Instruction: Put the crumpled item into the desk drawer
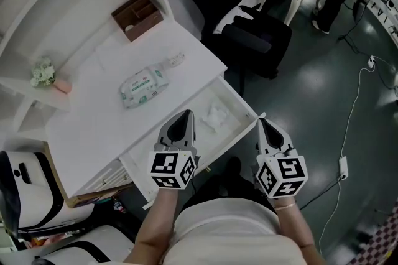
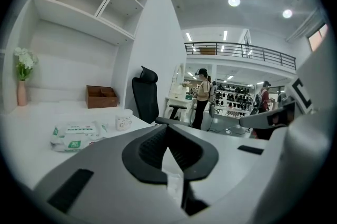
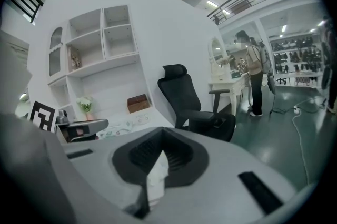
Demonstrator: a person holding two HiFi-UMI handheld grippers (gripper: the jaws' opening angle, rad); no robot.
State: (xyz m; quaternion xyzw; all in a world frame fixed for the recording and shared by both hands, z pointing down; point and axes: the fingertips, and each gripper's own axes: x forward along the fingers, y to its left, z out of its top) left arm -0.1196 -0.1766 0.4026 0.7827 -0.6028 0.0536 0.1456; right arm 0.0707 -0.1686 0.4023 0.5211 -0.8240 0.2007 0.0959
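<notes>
The crumpled paper (image 1: 216, 116) already lies in the open drawer (image 1: 235, 109) of the bench (image 1: 93, 114). Our left tongs (image 1: 184, 118) and right tongs (image 1: 262, 125) are both clenched and empty. We should press the drawer front squarely and evenly, probably with both tongs, to close it.

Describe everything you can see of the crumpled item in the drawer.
The crumpled item is a small white wad that looks like tissue or thin paper, creased and bunched into an irregular lump. It lies loose on the floor of the open desk drawer, toward its right end. Only the drawer touches it; the shut left gripper hangs to its left, apart from it.
</notes>
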